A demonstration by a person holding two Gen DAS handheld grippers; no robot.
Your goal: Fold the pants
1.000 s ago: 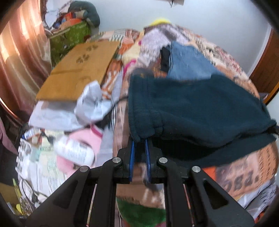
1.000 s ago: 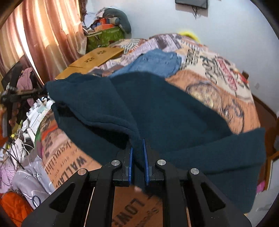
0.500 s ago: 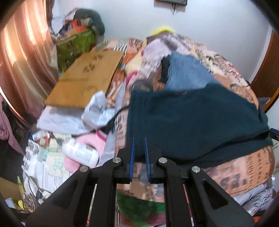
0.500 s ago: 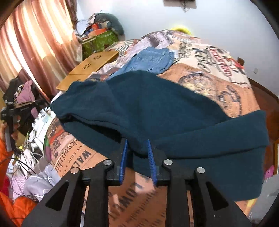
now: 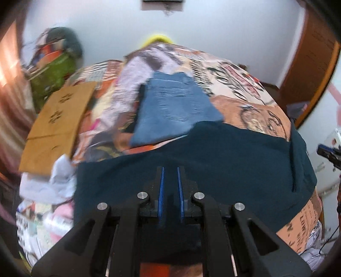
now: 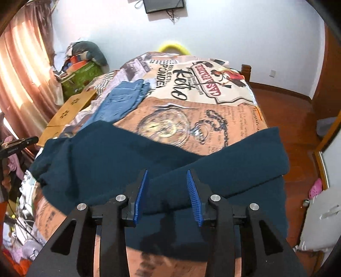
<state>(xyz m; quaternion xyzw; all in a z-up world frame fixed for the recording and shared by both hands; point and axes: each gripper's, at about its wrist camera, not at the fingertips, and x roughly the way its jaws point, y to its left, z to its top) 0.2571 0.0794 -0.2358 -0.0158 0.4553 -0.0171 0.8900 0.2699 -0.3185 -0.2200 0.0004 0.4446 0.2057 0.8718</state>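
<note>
Dark teal pants lie spread across the near end of a bed covered in a printed spread of orange, cream and black, the fabric folded over on itself so one band crosses another toward the bed's right edge. Above the pants, the right gripper hangs with its blue-padded fingers set wide apart, nothing between them but the cloth lying below. The left gripper, seen in a blurred left wrist view, is poised over the same pants with its blue pads parted by a narrow gap; the fabric shows through the gap, and the tips hold nothing. Farther up the bed from the pants lie folded blue jeans, apart from the teal cloth in the right wrist view and just touching its far edge in the left one. Left of the jeans, a brown board with paw-shaped cutouts rests at the bed's left side. Beyond the board sits a green bag piled with clothes, beside rust-coloured curtains. A dark screen hangs on the white wall behind the bed's head.
</note>
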